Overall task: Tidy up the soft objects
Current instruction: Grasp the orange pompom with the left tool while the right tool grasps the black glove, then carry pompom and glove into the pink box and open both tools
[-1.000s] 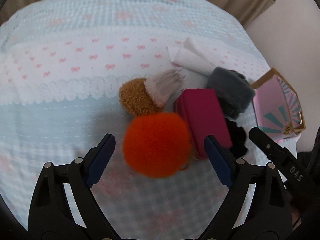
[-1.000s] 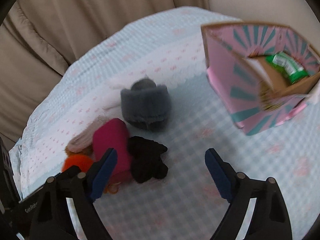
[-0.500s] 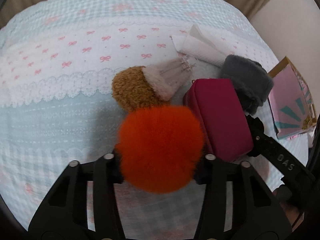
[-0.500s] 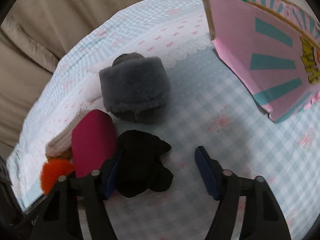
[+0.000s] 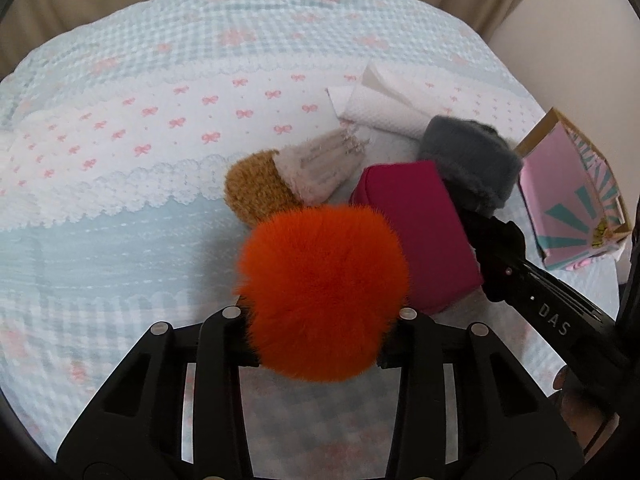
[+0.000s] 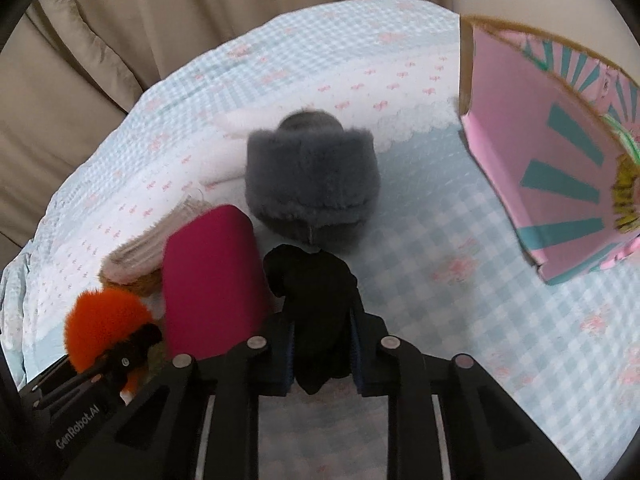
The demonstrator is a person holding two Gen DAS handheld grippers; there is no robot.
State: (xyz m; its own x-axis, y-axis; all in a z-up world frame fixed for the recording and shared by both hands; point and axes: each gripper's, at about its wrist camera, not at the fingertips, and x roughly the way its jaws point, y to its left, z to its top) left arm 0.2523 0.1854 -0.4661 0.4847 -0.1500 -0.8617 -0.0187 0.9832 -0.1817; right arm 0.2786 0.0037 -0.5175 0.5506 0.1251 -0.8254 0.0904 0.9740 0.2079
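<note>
1. Soft objects are seen clustered on a bed covered by a blue-and-white checked bedspread point(image 5: 120, 248) printed with pink bows.
2. An orange pompom point(image 5: 322, 294) is gripped by the left claw point(image 5: 320, 320), whose jaws are pressed into its fur from both sides.
3. A black fabric piece point(image 6: 316, 308) is pinched between the nearly closed jaws of the right claw point(image 6: 322, 356).
4. A magenta pouch point(image 5: 420, 232) is seen just right of the pompom, touching it in the left wrist view; in the right wrist view it lies between the pompom and the black fabric.
5. A grey fluffy slipper point(image 6: 312, 184) is placed just beyond the black fabric and the pouch.
6. A brown fuzzy item point(image 5: 256, 192) with a beige knitted piece point(image 5: 320, 168) over it is found behind the pompom.
7. Folded white cloth point(image 5: 380, 112) is laid beyond the slipper.
8. A pink box with teal rays point(image 6: 552, 160) is set to the right, apart from the cluster.
9. Beige curtains point(image 6: 120, 40) are seen behind the bed.
</note>
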